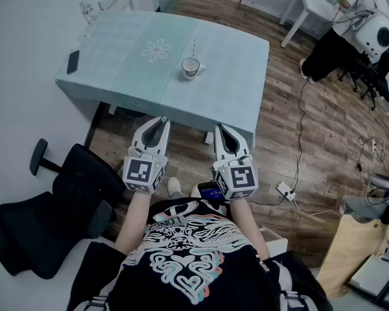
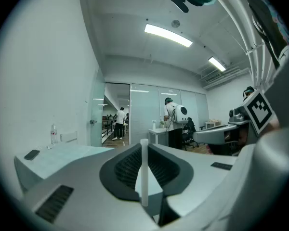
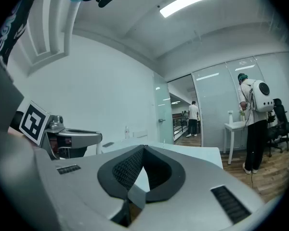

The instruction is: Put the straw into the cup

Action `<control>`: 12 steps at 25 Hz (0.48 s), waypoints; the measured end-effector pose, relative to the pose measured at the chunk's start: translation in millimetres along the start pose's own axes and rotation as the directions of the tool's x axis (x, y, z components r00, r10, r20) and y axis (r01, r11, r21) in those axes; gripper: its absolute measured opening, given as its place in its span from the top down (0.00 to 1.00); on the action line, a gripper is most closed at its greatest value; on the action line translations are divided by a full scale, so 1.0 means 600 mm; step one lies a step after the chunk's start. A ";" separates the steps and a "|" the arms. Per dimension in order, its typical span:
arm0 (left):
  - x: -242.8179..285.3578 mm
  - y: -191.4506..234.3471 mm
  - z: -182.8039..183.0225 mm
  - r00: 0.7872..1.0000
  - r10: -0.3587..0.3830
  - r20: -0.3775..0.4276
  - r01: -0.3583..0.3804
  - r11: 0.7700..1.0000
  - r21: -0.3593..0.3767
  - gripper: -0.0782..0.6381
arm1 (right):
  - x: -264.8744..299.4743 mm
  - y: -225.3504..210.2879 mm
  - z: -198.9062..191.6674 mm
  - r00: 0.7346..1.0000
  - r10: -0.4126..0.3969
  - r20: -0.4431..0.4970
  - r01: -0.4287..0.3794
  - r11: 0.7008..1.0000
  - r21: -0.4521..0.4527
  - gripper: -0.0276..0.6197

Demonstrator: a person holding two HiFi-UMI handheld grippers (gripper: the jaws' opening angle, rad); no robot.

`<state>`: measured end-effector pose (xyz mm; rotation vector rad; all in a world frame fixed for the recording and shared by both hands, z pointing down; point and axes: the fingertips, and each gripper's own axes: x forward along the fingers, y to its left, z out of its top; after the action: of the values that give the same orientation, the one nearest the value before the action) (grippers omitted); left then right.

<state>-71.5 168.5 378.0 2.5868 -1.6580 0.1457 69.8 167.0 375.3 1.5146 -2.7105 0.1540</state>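
Both grippers low at centre frame in the head view, short of the bench edge.

Left gripper (image 1: 161, 120) jaws closed on a thin white straw (image 2: 144, 172); right gripper (image 1: 218, 128) jaws pressed together, holding nothing. Round white cup (image 1: 190, 67) on the pale teal-clothed bench (image 1: 117, 63), upper centre, with a thin stick (image 1: 194, 48) standing in it.

My left gripper (image 2: 143, 147) pinches a white straw (image 2: 144, 174) between its pads. The straw stands upright, with its rounded top end poking just above the jaws. The cup (image 1: 190, 67) is small, pale and upright. It sits on the table (image 1: 123, 60), well apart from my grippers. A second thin straw (image 1: 194, 48) rises from it, nearly straight up.
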 end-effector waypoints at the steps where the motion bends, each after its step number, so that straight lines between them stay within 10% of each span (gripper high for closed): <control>1: -0.003 -0.004 0.001 1.000 0.000 -0.001 0.000 1.000 0.003 0.82 | -0.003 0.000 0.001 1.000 0.001 0.001 -0.001 1.000 0.001 0.97; 12: -0.014 -0.044 0.008 1.000 0.011 0.011 -0.011 1.000 0.006 0.82 | -0.034 -0.007 0.006 1.000 0.018 0.010 -0.018 0.999 0.026 0.97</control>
<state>-50.6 186.4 372.3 2.5879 -1.6783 0.1385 84.1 182.0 370.1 1.5017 -2.7414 0.1835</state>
